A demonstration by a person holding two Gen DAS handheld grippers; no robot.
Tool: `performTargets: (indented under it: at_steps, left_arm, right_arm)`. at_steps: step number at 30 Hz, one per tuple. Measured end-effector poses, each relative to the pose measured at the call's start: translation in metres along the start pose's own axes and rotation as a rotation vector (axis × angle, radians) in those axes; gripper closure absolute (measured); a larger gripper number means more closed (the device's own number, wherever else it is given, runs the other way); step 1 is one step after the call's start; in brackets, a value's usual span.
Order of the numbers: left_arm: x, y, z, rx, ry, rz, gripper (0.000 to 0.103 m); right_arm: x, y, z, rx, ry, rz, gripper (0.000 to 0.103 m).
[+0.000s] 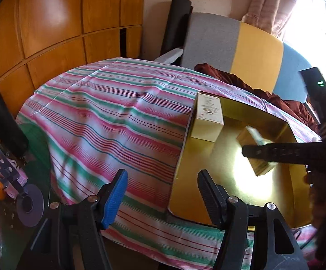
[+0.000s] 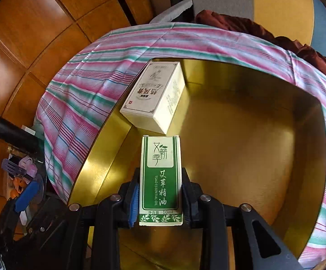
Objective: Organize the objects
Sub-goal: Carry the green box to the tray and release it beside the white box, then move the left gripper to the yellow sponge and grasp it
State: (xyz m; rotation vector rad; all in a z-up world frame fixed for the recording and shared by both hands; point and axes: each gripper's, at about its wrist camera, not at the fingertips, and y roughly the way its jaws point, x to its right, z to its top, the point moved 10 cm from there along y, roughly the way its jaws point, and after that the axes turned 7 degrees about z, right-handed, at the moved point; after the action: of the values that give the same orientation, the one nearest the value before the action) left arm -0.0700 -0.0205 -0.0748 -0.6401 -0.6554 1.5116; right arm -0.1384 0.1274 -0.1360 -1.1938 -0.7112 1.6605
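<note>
We see one cream cardboard box lying in the shallow gold metal tray at ten o'clock; our right tongs are clamped on the green-and-white essential-oil carton above the tray, not yet set down; our left tongs stand apart, empty.

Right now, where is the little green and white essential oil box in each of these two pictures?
Left wrist view: the green box is right of centre, over the gold tray, partly hidden by the right gripper.
Right wrist view: the green box is bottom centre, clamped between the right gripper fingers.
Shared landmark: the cream box at the tray's corner.
</note>
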Motion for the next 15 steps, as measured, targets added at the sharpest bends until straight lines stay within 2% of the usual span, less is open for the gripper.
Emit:
performTargets:
  at_steps: [3, 5, 8, 12, 15]
  left_arm:
    - [-0.010, 0.003, 0.002, 0.002, -0.020, 0.017, 0.038]
    - [-0.015, 0.005, 0.002, -0.002, -0.034, 0.018, 0.037]
    - [-0.018, 0.008, 0.000, -0.007, -0.037, 0.029, 0.036]
    - [-0.015, 0.008, -0.002, -0.009, -0.029, 0.030, 0.036]
    - [-0.009, 0.007, -0.004, -0.008, -0.015, 0.022, 0.036]
  right_arm:
    - [-0.008, 0.014, 0.002, -0.011, 0.044, 0.045, 0.072]
    - [-0.015, 0.017, 0.002, -0.015, 0.073, 0.114, 0.059]
    - [-0.019, 0.011, 0.001, -0.002, 0.078, 0.168, 0.055]
    - [-0.015, -0.008, -0.002, 0.030, 0.041, 0.141, 0.055]
    - [-0.004, -0.030, -0.006, 0.076, -0.006, 0.080, 0.055]
